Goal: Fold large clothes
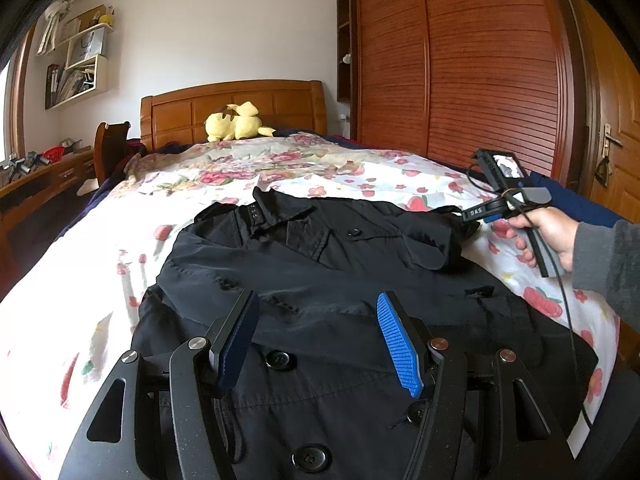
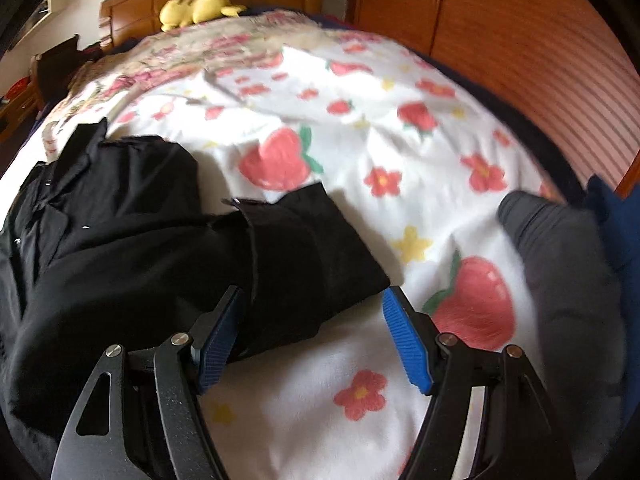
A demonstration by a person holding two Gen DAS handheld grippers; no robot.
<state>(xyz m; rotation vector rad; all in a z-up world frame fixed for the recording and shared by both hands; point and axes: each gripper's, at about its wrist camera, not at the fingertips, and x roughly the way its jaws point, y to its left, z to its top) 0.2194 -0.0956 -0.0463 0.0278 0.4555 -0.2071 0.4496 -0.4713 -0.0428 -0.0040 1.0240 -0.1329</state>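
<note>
The bed (image 1: 60, 280) fills most of both views. It is covered by a white sheet (image 2: 320, 100) printed with red strawberries and flowers, and a wooden headboard (image 1: 232, 108) closes its far end. A slatted wooden wardrobe (image 1: 460, 72) stands along the bed's right side.

The black coat (image 1: 340, 272) lies spread on the sheet, buttoned front facing up, collar toward the headboard. In the right wrist view one black sleeve (image 2: 304, 248) lies out over the sheet to the coat's right, its cuff end resting on the strawberry print.

A yellow plush toy (image 1: 236, 122) sits against the headboard, well apart from the coat.

The left hand-held gripper (image 1: 320, 344) hovers over the lower front of the coat. Its jaws stand apart, and nothing is clamped between the blue pads (image 1: 400, 348).

The right hand-held gripper (image 2: 310, 344) points down at the sleeve end. Its jaws are spread wide. The sleeve edge lies just beside the left pad; the right pad is over bare sheet. No fabric is pinched. In the left wrist view the person's right hand (image 1: 548, 236), in a grey sleeve cuff (image 1: 608, 260), holds this tool at the coat's right shoulder.
</note>
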